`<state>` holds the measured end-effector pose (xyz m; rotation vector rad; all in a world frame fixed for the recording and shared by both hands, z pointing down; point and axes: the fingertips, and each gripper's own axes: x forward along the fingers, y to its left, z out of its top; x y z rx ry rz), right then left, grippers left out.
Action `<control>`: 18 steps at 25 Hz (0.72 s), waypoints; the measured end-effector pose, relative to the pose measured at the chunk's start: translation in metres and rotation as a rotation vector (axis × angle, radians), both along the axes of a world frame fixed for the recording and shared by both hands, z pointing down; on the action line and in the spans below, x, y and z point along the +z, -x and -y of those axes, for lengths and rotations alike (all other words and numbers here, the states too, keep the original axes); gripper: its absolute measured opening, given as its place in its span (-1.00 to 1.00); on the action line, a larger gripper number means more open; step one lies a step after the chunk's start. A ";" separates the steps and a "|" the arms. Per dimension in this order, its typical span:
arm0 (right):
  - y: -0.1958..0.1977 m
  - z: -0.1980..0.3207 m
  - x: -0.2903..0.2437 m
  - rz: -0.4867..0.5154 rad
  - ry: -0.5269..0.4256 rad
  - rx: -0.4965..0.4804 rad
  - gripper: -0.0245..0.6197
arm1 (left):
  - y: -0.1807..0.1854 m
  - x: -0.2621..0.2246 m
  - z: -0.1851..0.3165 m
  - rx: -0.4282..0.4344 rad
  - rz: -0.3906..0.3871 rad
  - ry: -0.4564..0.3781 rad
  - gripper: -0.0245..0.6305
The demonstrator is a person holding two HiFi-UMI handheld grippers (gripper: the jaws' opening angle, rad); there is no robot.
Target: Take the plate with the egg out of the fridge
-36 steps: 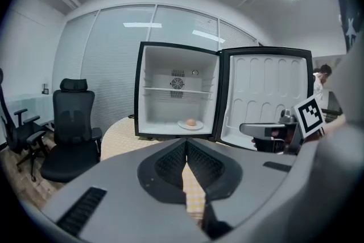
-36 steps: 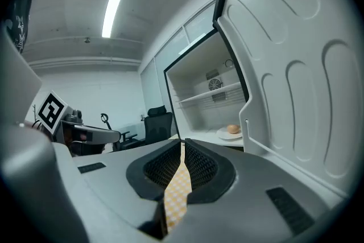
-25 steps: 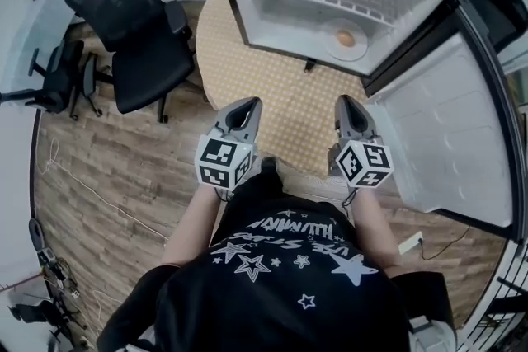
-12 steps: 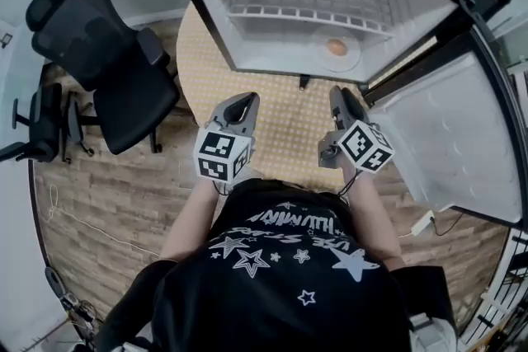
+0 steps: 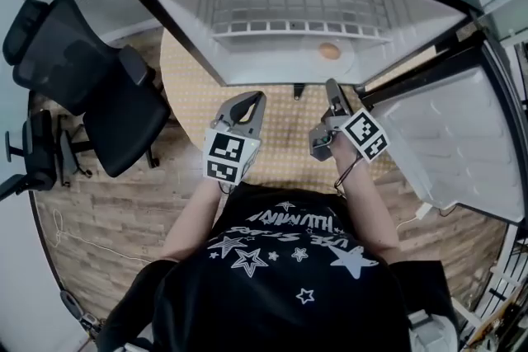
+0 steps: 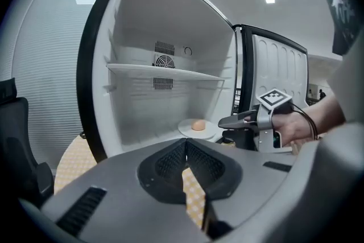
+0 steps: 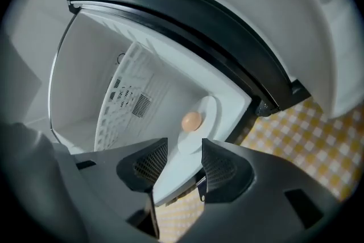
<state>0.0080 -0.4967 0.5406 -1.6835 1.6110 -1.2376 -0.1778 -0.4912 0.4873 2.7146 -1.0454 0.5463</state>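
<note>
Closer now than a second ago, the person has stepped up to the fridge point(image 5: 247, 53), whose open white cavity fills the top of the head view, and both grippers have risen towards its front edge. The door point(image 5: 445, 144) stands swung wide to the right, and a wire shelf point(image 5: 289, 27) crosses the cavity above the bottom compartment. On the person's left, the left gripper point(image 5: 257, 98) points at the opening with its jaws together and nothing between them. The right gripper point(image 5: 330, 91) has rolled over since the earlier frame, so its marker cube is turned outward; its jaws are opening, and its own view shows only empty air in the gap, with the plate point(image 7: 209, 106) lying beyond them and well apart. That plate sits on the fridge floor under the shelf, on the right side near the door hinge, with the egg point(image 7: 191, 120) resting loose around its middle. The plate looks stiff, light and smooth, so probably slippery in hard jaws. The egg is fragile and free to roll, and nothing visible pins it. The near rim, clear of the egg, seems the place to take hold, one jaw above and one below, and the plate would need to stay level on the way out.
</note>
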 end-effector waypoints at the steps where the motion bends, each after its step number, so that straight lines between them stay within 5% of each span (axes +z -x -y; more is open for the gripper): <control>1: -0.001 0.004 0.003 0.012 0.010 0.012 -0.39 | -0.003 0.001 0.002 0.007 -0.008 0.007 -0.90; 18: -0.012 0.031 0.037 0.290 0.103 0.176 -0.40 | 0.001 0.016 0.022 0.022 -0.014 0.043 -0.90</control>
